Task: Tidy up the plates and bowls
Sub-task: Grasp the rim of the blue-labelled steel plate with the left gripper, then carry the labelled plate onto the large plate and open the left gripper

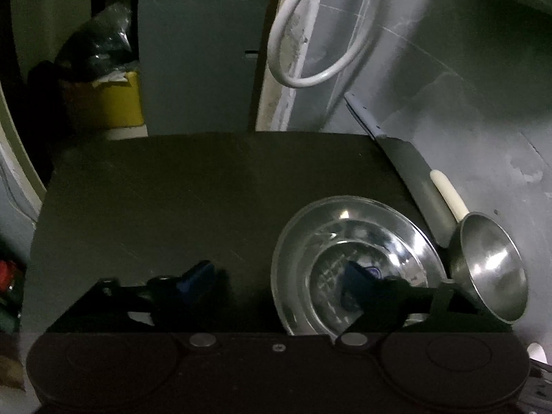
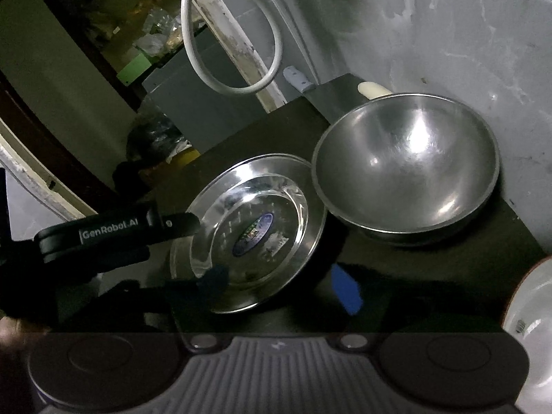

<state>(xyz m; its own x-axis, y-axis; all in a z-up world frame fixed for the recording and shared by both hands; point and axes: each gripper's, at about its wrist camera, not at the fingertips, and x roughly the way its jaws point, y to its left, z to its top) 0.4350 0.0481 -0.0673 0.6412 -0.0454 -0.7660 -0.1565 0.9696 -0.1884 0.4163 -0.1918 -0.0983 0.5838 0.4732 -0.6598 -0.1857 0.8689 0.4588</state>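
With both my left gripper (image 1: 276, 276) and right gripper (image 2: 279, 283) unclenched astride the steel plate's (image 2: 255, 227) lower rim, gripping nothing, I judge clamping comes next.

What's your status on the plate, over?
Both open: left claw, right claw, each straddling steel plate rim. Close beside: steel bowl. Nothing blocking.

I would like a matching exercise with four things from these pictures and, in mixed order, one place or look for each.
Things:
1. steel plate
2. steel bowl
3. white cable
4. yellow bin

Descriptions:
A. hangs in a loop on the wall
B. stands behind the table
C. bears an oval sticker
D. deep, next to the wall

Pairs: 1-C, 2-D, 3-A, 4-B
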